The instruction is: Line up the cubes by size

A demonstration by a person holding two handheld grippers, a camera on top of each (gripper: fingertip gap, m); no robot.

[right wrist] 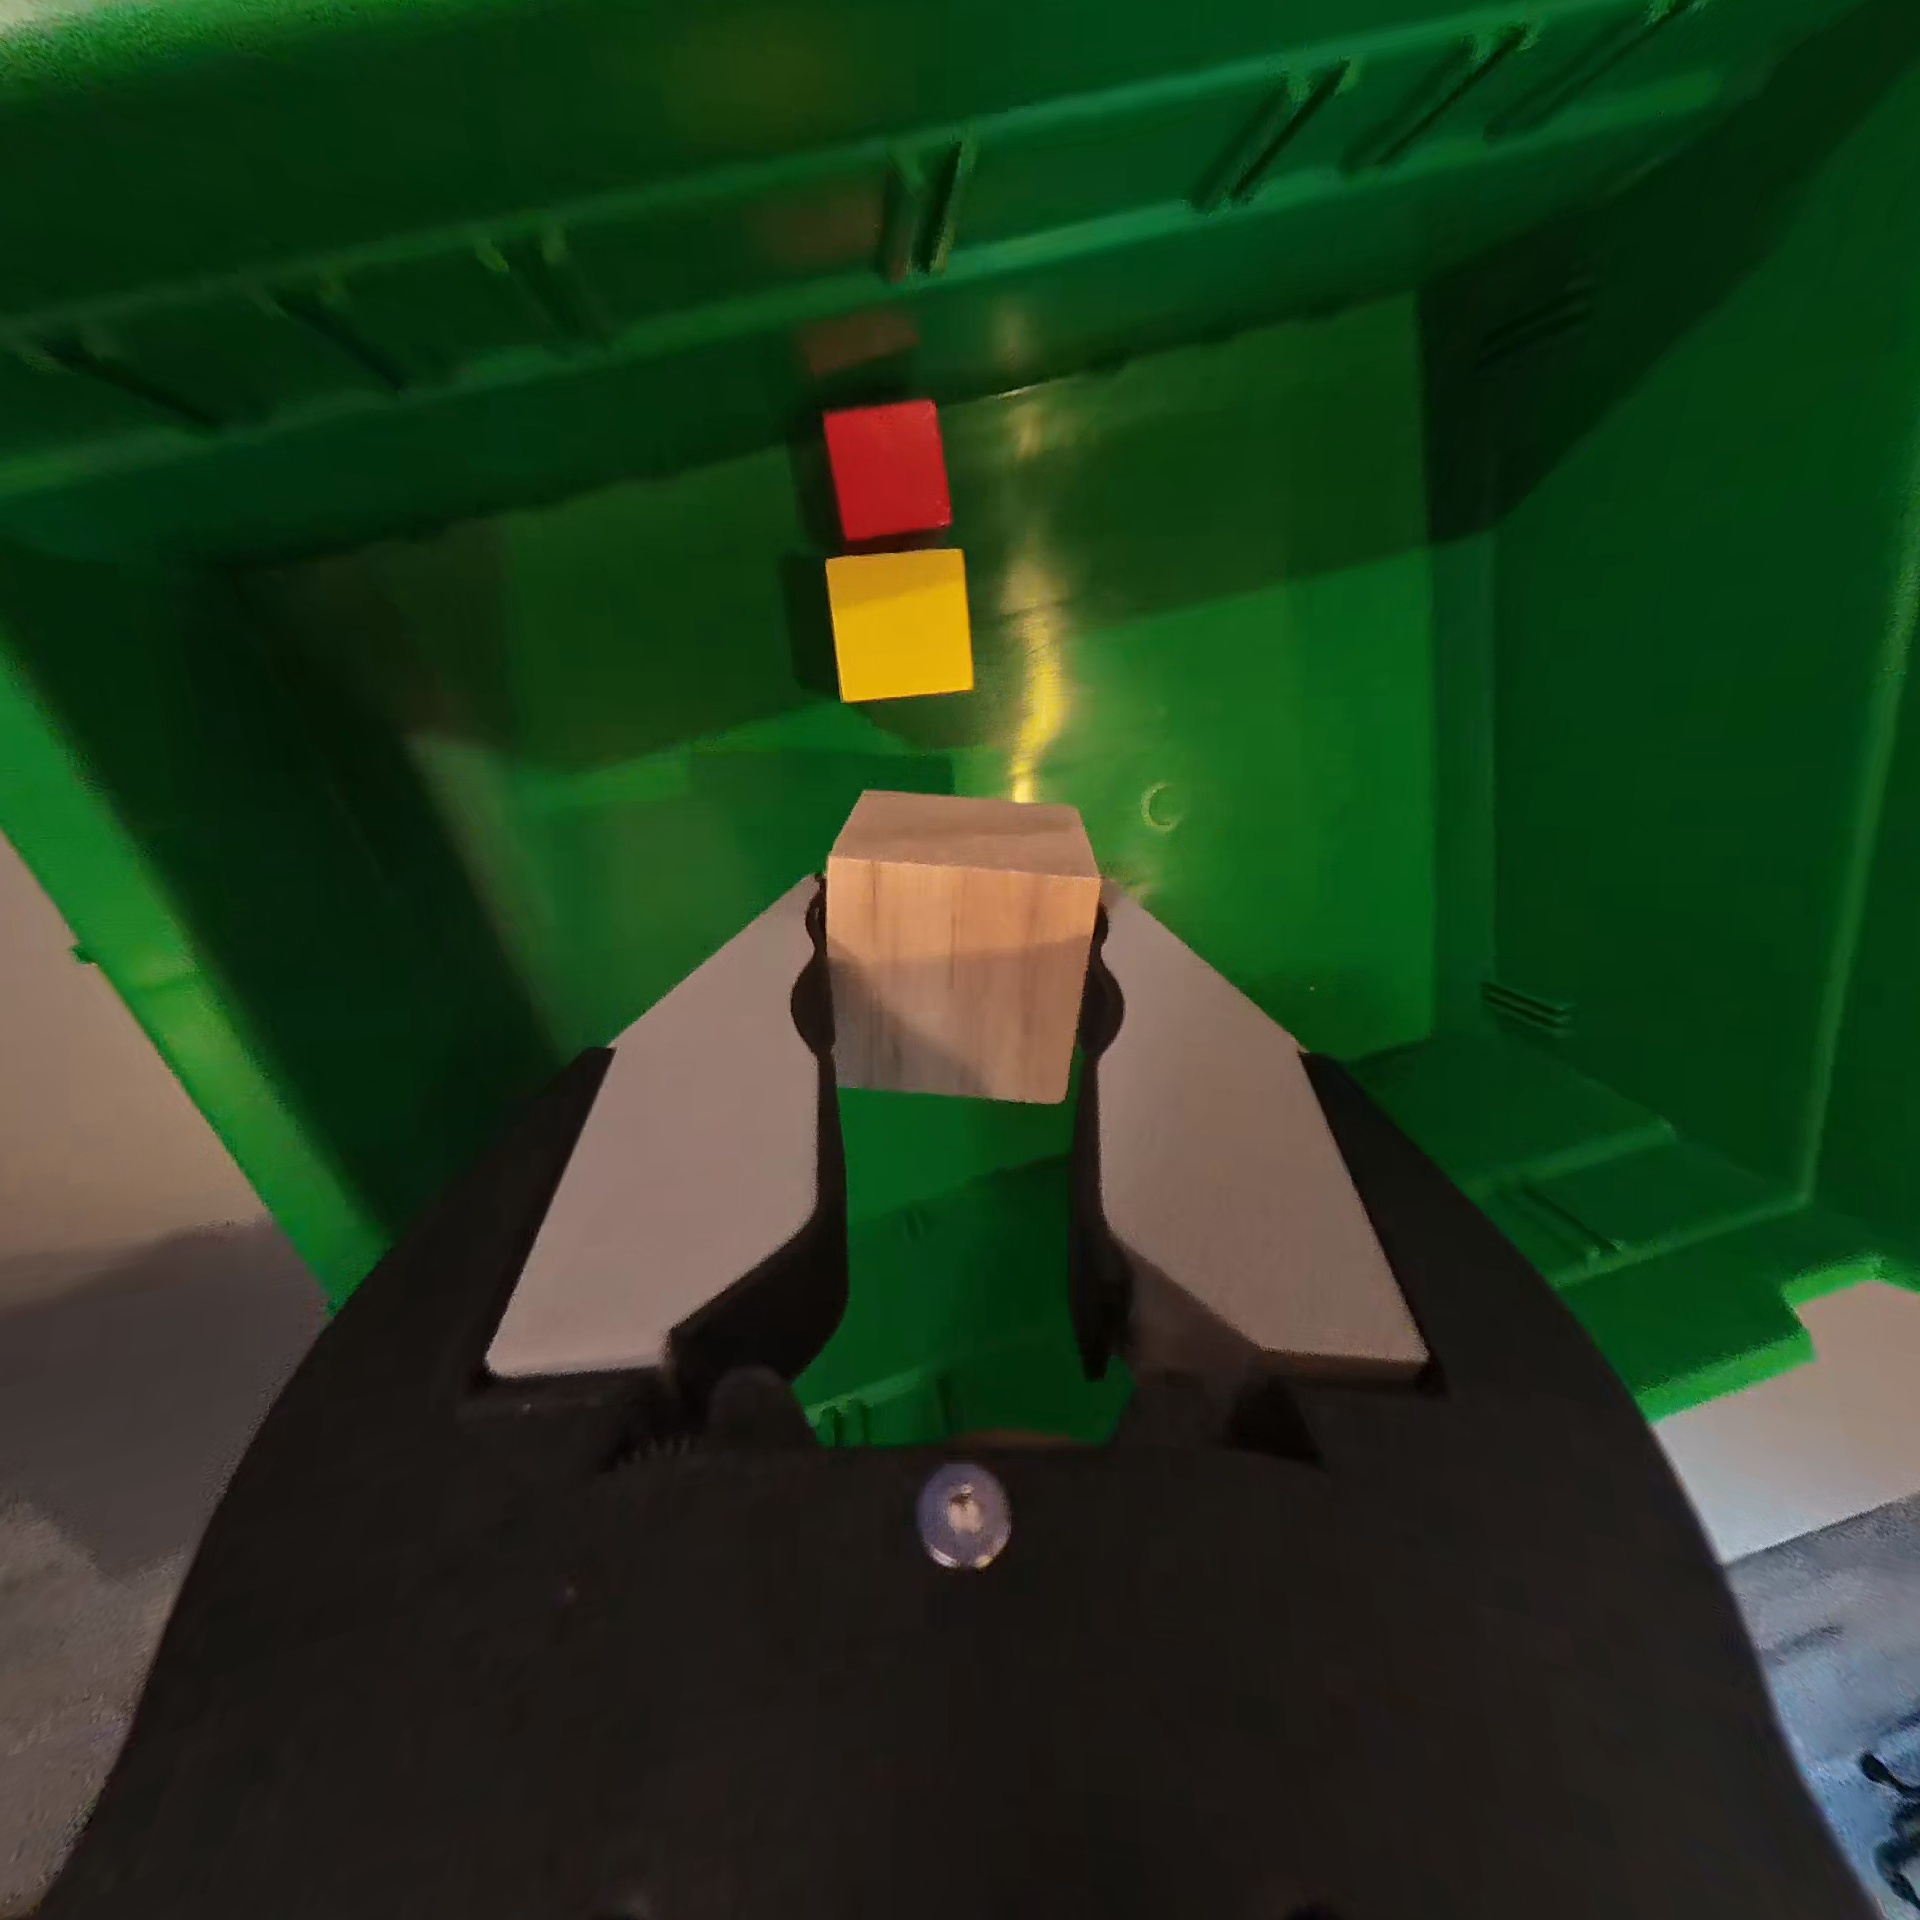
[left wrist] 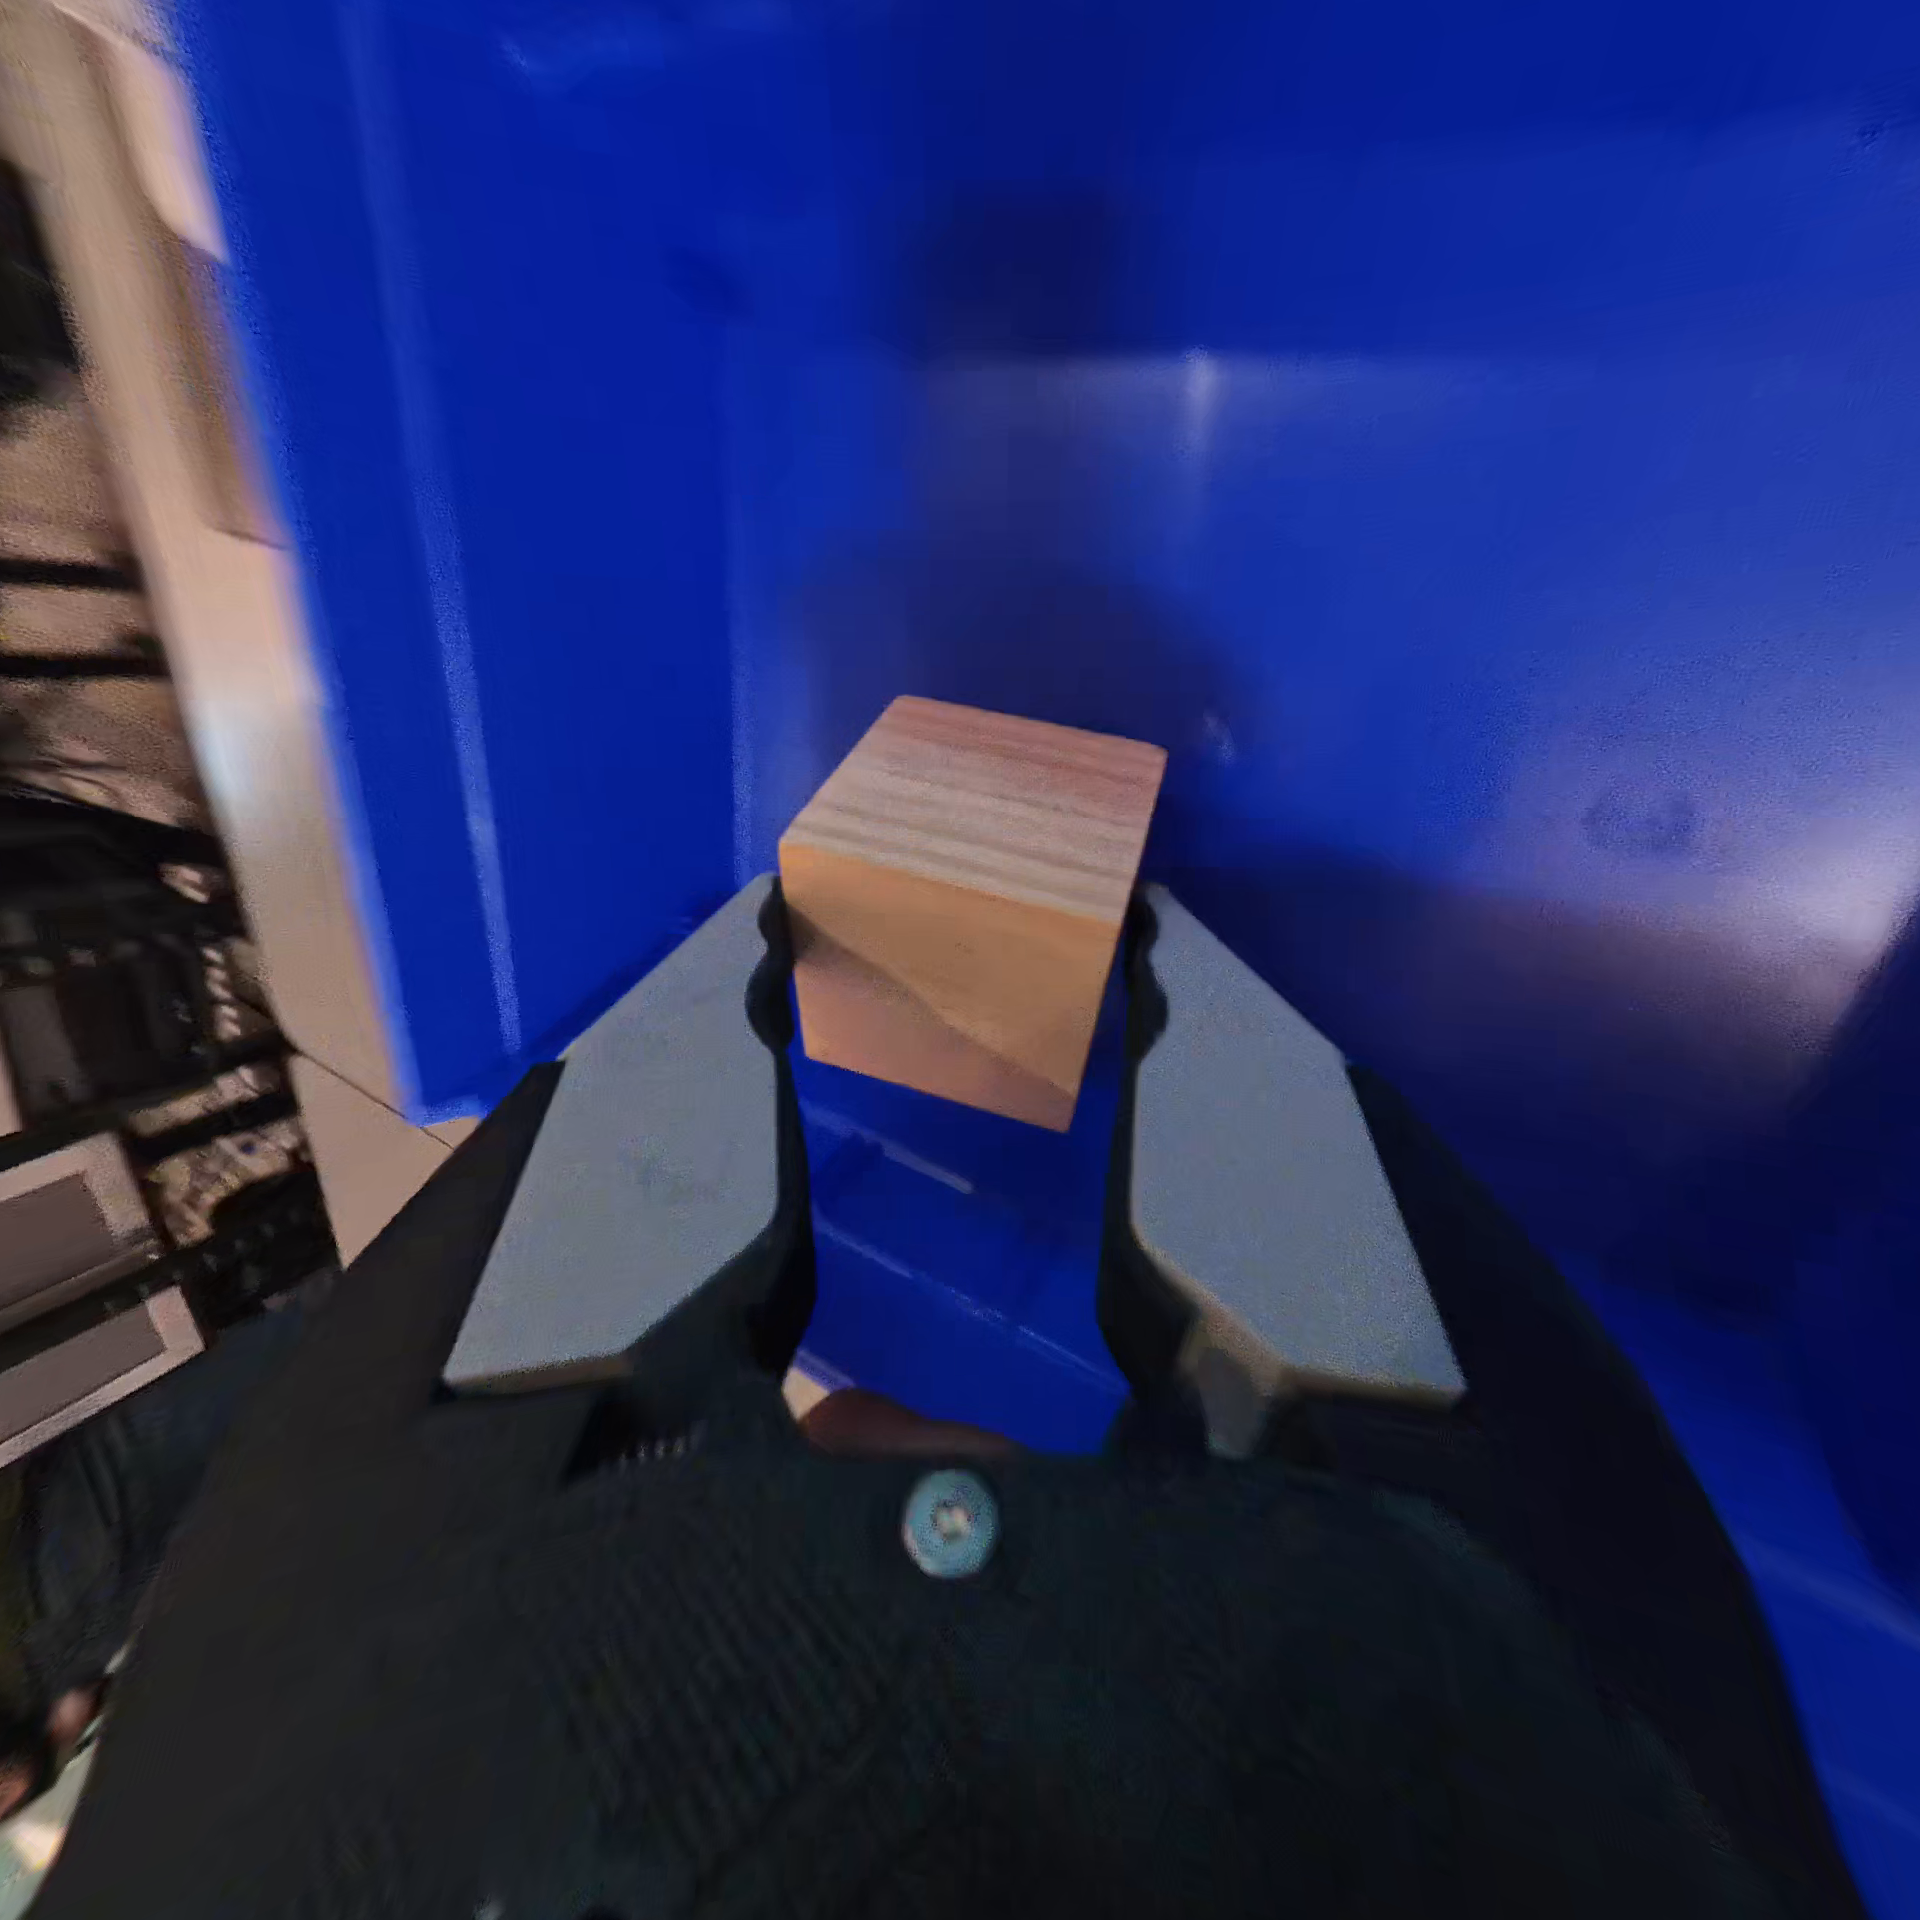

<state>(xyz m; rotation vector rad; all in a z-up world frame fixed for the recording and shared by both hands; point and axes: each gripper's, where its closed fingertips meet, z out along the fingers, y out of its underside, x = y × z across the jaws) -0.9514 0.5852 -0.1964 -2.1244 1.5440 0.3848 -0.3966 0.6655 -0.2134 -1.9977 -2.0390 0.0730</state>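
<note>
In the left wrist view my left gripper (left wrist: 951, 914) is shut on a plain wooden cube (left wrist: 961, 904) and holds it inside a blue bin (left wrist: 1455, 520), above the bin's floor. In the right wrist view my right gripper (right wrist: 961, 935) is shut on a pale wooden cube (right wrist: 961, 956) over the floor of a green bin (right wrist: 1299, 675). Ahead of it a yellow cube (right wrist: 899, 623) and a slightly smaller red cube (right wrist: 886, 470) stand in a line on the green floor, close together. A small brownish cube (right wrist: 857, 343) beyond the red one is blurred.
The blue bin's walls rise close on the left (left wrist: 343, 623) and behind. Pale furniture and dark clutter (left wrist: 125, 935) lie outside it on the left. The green bin's ribbed rim (right wrist: 520, 312) runs across the top; grey floor (right wrist: 104, 1403) shows at both lower corners.
</note>
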